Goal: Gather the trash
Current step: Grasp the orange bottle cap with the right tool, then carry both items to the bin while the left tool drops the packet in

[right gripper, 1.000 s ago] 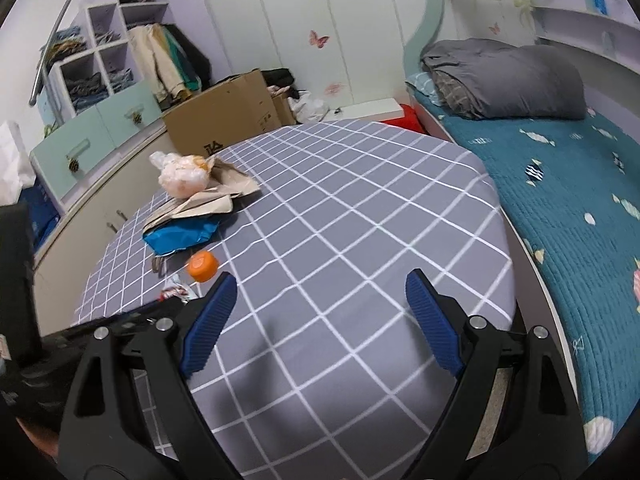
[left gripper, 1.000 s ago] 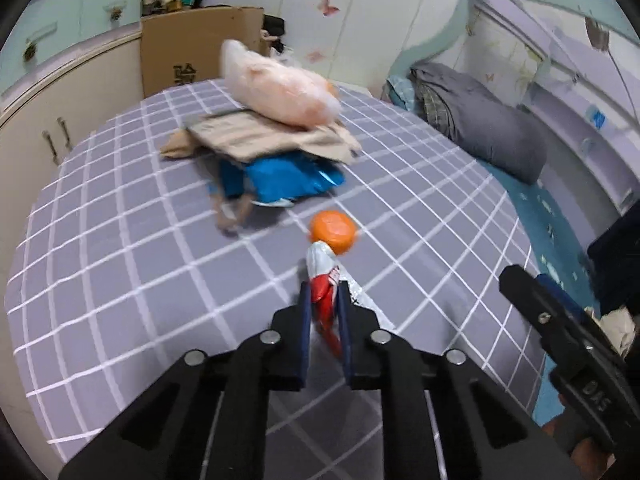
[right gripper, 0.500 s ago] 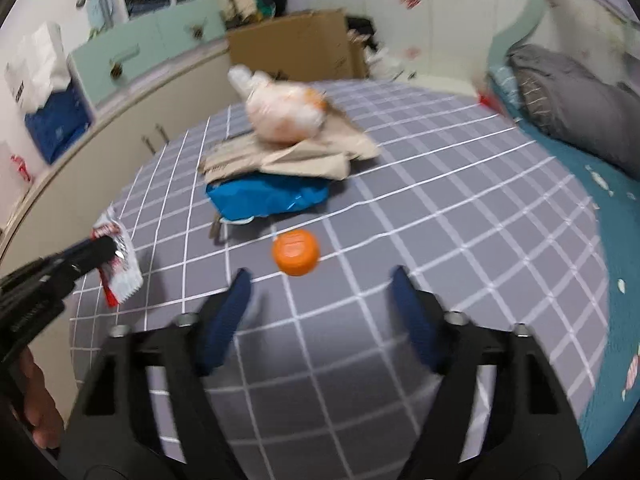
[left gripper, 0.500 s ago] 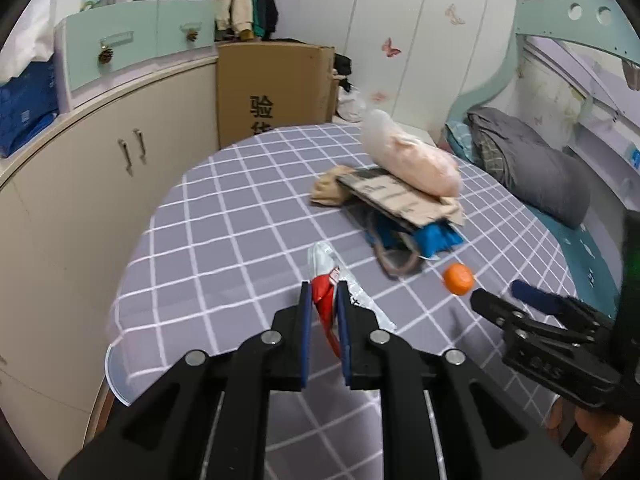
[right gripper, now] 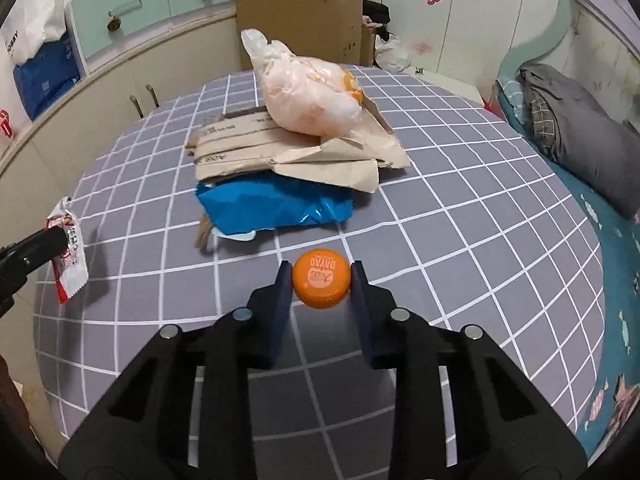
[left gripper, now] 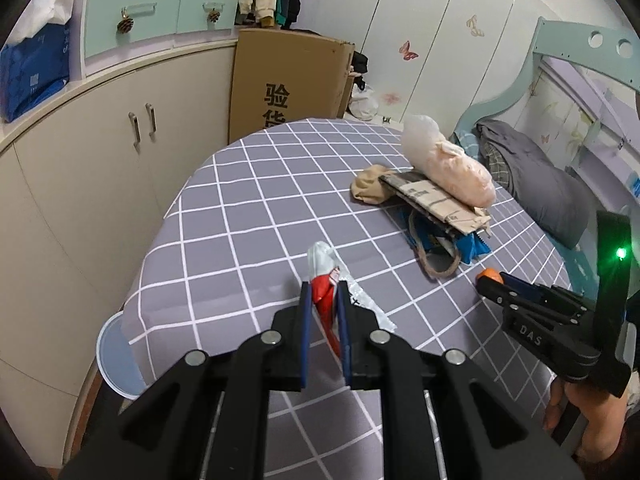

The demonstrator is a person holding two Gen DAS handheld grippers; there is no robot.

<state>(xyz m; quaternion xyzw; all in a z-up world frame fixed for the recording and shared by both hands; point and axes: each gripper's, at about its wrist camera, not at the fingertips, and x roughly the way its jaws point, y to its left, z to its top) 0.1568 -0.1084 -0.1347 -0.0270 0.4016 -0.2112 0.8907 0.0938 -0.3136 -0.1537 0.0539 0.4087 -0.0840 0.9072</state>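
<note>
My left gripper (left gripper: 322, 308) is shut on a red and silver snack wrapper (left gripper: 326, 276) and holds it above the checked table (left gripper: 248, 208); the wrapper also shows at the left of the right wrist view (right gripper: 68, 252). My right gripper (right gripper: 321, 284) has its blue pads on both sides of an orange bottle cap (right gripper: 321, 283) on the table. In the left wrist view the cap (left gripper: 490, 274) peeks out at the right gripper's tip. A pile of trash lies behind: a clear bag of peels (right gripper: 312, 92), flattened cardboard (right gripper: 280, 148), a blue wrapper (right gripper: 272, 204).
A pale blue bin (left gripper: 116, 356) stands on the floor past the table's left edge. A cardboard box (left gripper: 288, 80) and cream cabinets (left gripper: 92, 152) stand behind the table. A bed with a grey quilt (right gripper: 576, 136) is on the right.
My right gripper has moved forward and narrowed around the orange cap. My left gripper has swung left with the wrapper still in it.
</note>
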